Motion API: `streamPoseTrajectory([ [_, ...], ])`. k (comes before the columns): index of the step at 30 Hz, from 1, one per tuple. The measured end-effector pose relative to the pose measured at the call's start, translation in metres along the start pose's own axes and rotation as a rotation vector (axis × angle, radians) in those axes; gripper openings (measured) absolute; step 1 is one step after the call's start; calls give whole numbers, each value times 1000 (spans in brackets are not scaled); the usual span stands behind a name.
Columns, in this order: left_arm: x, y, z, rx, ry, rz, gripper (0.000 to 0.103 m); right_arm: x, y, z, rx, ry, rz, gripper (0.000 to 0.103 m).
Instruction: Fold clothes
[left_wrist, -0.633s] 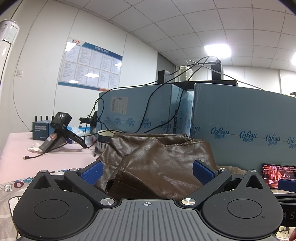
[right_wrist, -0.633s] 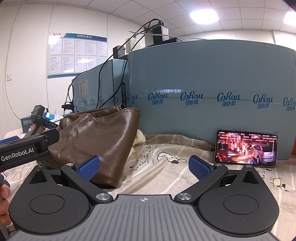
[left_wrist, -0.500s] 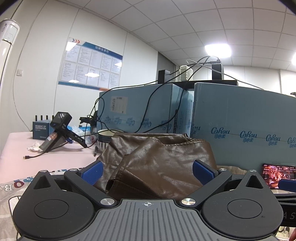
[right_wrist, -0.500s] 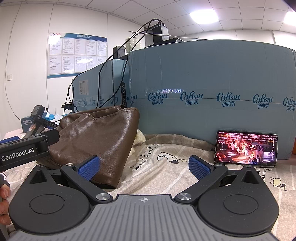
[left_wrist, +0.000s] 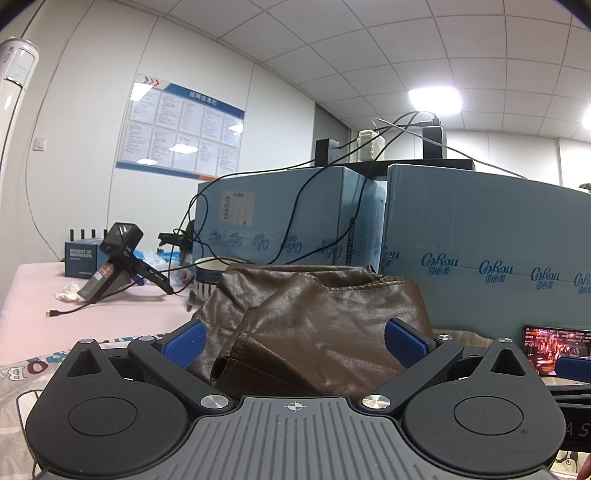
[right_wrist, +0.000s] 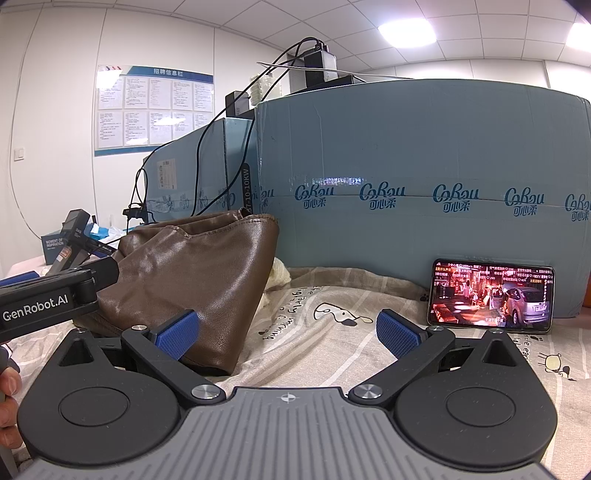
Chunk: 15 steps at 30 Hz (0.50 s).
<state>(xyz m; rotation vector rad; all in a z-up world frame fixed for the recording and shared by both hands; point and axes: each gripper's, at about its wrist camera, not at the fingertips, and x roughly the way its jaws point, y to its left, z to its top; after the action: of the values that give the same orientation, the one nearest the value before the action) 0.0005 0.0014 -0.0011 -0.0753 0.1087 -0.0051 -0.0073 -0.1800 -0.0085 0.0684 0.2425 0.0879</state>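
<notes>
The brown leather garment (left_wrist: 317, 325) sits heaped left of the phone (right_wrist: 491, 295); it looks heavy, stiff-creasing and slick, so pinch a stitched hem. Left tongs (left_wrist: 293, 343) and right tongs (right_wrist: 288, 332) both gape, empty.

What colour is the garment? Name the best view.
Brown, with a leather-like sheen; the garment shows best in the left wrist view.

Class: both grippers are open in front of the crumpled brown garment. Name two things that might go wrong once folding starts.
1. The phone leans upright against the blue box beside the brown leather garment; a swinging garment edge might topple it.
2. The garment looks smooth and bunched, so the right gripper may slip or pinch several layers.
</notes>
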Motion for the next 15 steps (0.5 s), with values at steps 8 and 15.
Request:
streamPoseTrajectory([
  [8,-1,-1,0,0,-2,-1,103,0,0,0,0,0,0,103],
  [15,-1,-1,1,1,-1,-3,103,0,0,0,0,0,0,103],
])
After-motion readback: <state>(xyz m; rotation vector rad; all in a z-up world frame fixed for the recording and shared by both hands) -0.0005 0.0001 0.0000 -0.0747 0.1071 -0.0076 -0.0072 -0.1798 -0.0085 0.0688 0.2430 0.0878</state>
